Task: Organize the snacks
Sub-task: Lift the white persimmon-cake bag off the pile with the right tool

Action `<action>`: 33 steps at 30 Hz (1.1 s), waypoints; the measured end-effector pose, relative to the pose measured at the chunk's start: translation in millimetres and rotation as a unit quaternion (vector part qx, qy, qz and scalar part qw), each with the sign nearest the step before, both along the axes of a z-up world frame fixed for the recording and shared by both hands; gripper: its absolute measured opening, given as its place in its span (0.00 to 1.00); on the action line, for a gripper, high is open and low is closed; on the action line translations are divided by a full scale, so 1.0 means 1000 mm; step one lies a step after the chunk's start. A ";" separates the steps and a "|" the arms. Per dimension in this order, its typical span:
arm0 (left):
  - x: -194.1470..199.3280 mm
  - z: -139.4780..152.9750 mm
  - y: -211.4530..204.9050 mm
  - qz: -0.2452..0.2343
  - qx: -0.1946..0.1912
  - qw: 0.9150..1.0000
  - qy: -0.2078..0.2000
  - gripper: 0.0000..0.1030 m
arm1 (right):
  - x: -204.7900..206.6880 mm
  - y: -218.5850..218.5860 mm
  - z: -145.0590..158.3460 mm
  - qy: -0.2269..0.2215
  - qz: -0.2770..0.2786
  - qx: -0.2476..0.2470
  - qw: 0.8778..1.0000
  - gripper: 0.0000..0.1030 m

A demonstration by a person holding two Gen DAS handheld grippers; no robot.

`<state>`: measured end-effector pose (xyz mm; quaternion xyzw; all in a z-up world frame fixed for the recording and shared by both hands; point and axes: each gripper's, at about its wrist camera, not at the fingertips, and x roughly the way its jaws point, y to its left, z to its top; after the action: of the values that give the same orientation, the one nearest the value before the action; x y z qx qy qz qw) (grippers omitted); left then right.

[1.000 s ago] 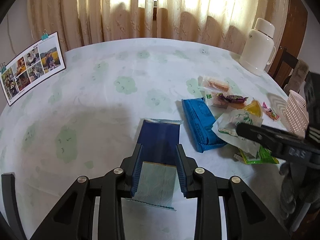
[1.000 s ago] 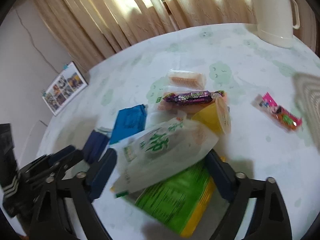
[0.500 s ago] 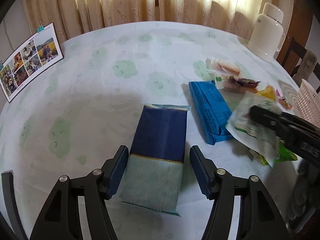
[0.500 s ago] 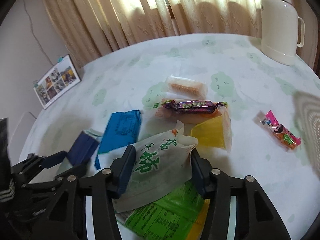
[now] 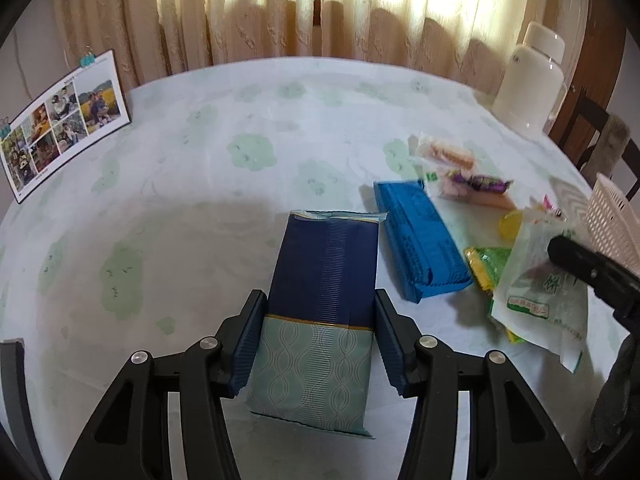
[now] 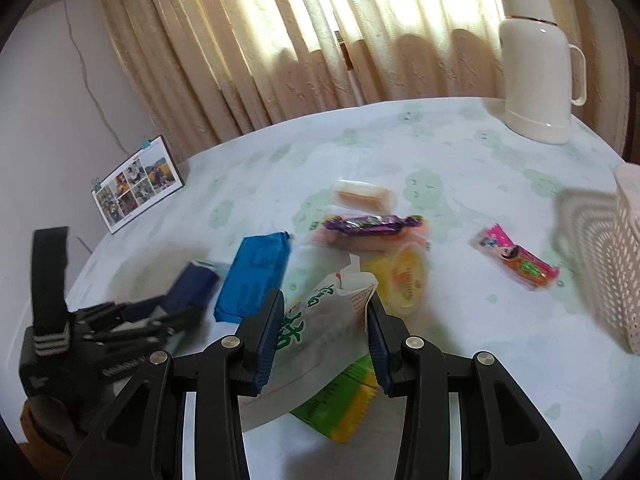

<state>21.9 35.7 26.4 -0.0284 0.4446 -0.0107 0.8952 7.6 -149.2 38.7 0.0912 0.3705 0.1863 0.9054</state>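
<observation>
Looking barely started: left gripper (image 5: 318,344) just closed onto the navy biscuit pack (image 5: 324,300), right gripper (image 6: 322,334) closed pinching the white pouch (image 6: 320,332); the basket (image 6: 616,264) at frame right holds nothing I can see.

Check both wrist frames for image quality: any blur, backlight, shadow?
Left wrist view: backlit curtains blow out; navy packet sharp in soft shadow; snacks at right and the right gripper smeared. Right wrist view: motion blur overall, worst on the left gripper and pink candy; white pouch between the fingers fairly readable; fisheye bends the table edge.
</observation>
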 end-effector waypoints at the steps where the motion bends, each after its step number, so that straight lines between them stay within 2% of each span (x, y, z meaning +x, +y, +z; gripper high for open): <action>1: -0.001 0.002 0.002 0.002 -0.005 1.000 -0.003 0.47 | -0.001 -0.003 0.001 0.000 -0.004 0.002 1.000 0.40; 5: -0.003 0.011 0.006 0.007 -0.019 1.000 -0.011 0.47 | -0.010 -0.016 0.010 -0.011 -0.018 0.008 1.000 0.38; 10: -0.007 0.018 0.002 0.002 -0.025 1.000 -0.018 0.47 | -0.021 -0.036 0.028 -0.034 -0.042 0.018 0.998 0.26; 14: -0.008 0.018 -0.006 -0.006 -0.026 0.999 -0.017 0.47 | -0.024 -0.046 0.034 -0.035 -0.034 0.020 0.999 0.26; 16: -0.009 0.019 -0.009 -0.011 -0.027 0.999 -0.018 0.48 | -0.024 -0.052 0.029 -0.023 -0.051 0.016 0.998 0.30; 18: -0.009 0.018 -0.012 -0.015 -0.027 0.999 -0.018 0.48 | -0.020 -0.059 0.019 0.004 -0.063 0.034 0.997 0.46; 19: -0.009 0.018 -0.013 -0.017 -0.027 0.999 -0.018 0.48 | -0.019 -0.064 0.014 0.014 -0.072 0.043 0.996 0.48; 23: -0.008 0.015 -0.011 -0.016 -0.031 0.999 -0.012 0.48 | -0.019 -0.078 -0.009 0.060 -0.085 0.088 0.991 0.51; 28: -0.006 0.013 -0.006 -0.012 -0.039 0.999 -0.008 0.48 | -0.030 -0.080 -0.036 0.140 -0.053 0.176 0.973 0.56; 31: -0.007 0.012 -0.006 -0.015 -0.041 0.999 -0.007 0.48 | -0.032 -0.076 -0.043 0.160 -0.042 0.200 0.966 0.59; 33: -0.008 0.013 -0.007 -0.017 -0.041 0.999 -0.009 0.48 | -0.027 -0.071 -0.043 0.158 -0.042 0.199 0.966 0.63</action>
<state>14.0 29.0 39.8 -0.0581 0.4364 -0.0442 0.8968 -19.7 -220.4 -4.1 0.3134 0.4600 0.2012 0.8060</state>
